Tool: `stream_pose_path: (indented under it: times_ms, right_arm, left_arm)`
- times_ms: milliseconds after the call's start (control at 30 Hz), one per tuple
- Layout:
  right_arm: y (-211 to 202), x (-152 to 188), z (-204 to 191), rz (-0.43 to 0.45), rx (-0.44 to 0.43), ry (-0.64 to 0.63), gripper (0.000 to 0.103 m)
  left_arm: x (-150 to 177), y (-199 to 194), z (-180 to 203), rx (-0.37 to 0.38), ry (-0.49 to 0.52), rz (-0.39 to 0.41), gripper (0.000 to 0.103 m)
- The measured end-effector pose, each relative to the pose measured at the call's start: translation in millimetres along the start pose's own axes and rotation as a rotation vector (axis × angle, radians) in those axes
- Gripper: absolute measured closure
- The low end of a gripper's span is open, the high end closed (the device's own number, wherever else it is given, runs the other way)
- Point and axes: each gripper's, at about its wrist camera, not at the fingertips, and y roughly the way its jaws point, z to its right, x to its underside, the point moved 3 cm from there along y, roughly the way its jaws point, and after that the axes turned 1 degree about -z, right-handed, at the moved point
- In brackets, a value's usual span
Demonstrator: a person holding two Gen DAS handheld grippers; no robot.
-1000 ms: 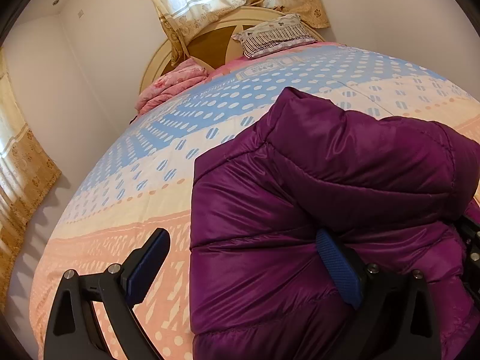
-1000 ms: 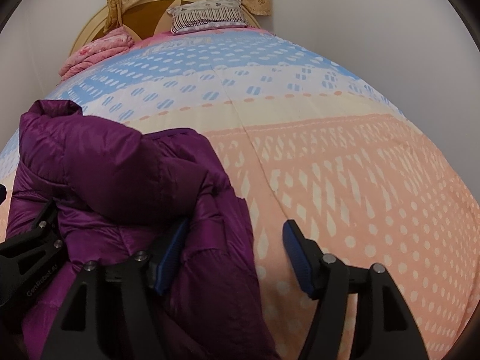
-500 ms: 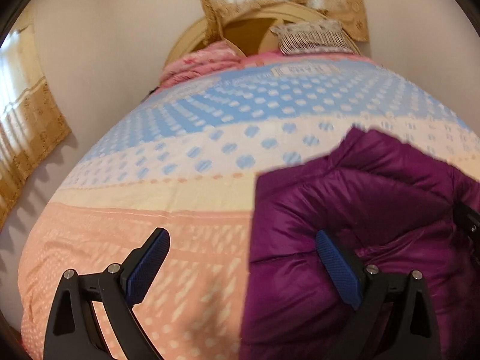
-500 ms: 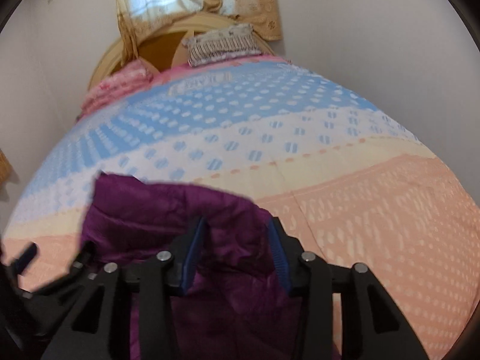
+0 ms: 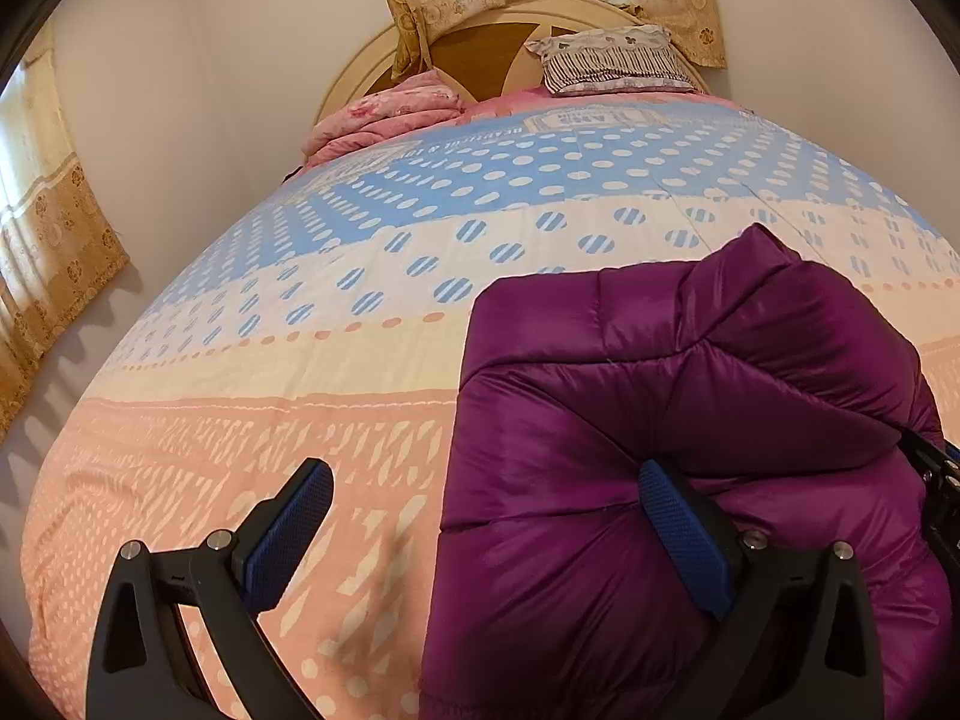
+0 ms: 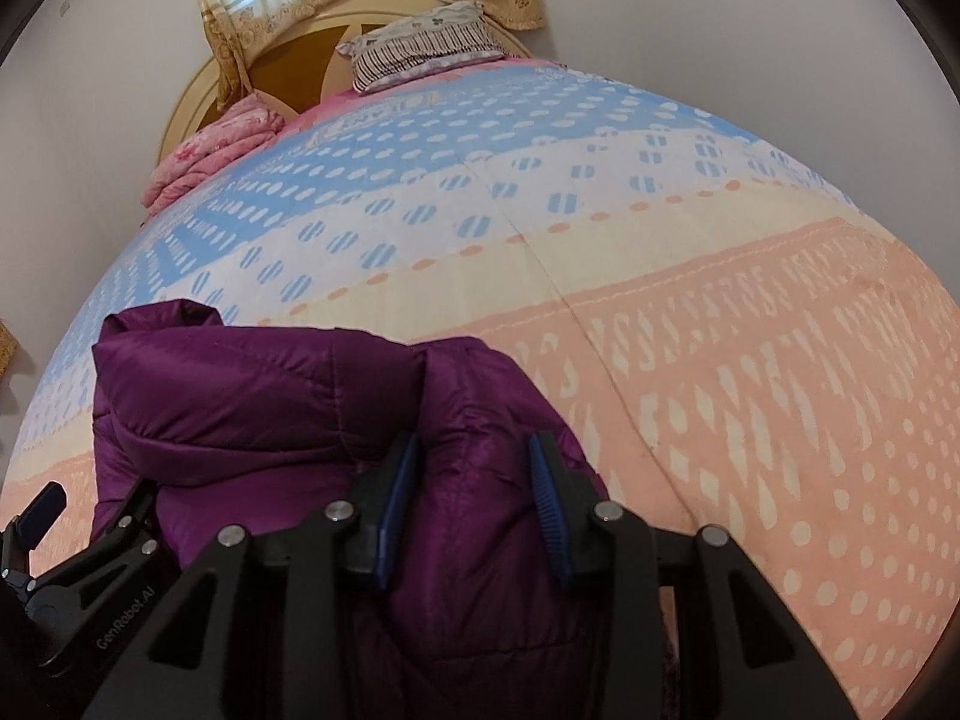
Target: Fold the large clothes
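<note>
A puffy purple jacket [image 5: 690, 420] lies bunched on the near part of the bed, its folded bulk rising in a hump. My left gripper [image 5: 485, 480] is open wide. Its right finger [image 5: 684, 534] is tucked against the jacket's underside fold and its left finger [image 5: 288, 534] hangs over the bare bedspread, so the jacket's left edge runs between them. In the right wrist view the jacket [image 6: 270, 396] fills the lower left, and my right gripper [image 6: 474, 450] is shut on a thick ridge of it, both blue pads pressed into the fabric.
A pastel bedspread [image 5: 360, 300] with blue, cream and peach bands covers the bed. At the head are a striped pillow [image 5: 612, 60], a folded pink blanket [image 5: 384, 120] and a round headboard [image 5: 480, 42]. Curtains [image 5: 54, 240] hang at the left wall.
My right gripper shifted left from straddling the jacket's right edge to over its bulk, and its jaws narrowed onto the fabric. The left gripper stayed wide open while its view rolled.
</note>
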Motion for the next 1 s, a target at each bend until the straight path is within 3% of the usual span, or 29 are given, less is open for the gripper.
stream_pose_path:
  times_ms: [500,1000]
  right_arm:
    - [6.7,1.7,-6.0,-0.013,0.077,-0.054,0.061]
    - [9.3,1.4,-6.7,-0.019,0.089,-0.067,0.058]
  left_arm:
    - [2.7,5.1,5.6,-0.005,0.013,-0.014,0.001]
    - [3.2,6.6,6.4,0.0,0.012,-0.016,0.001]
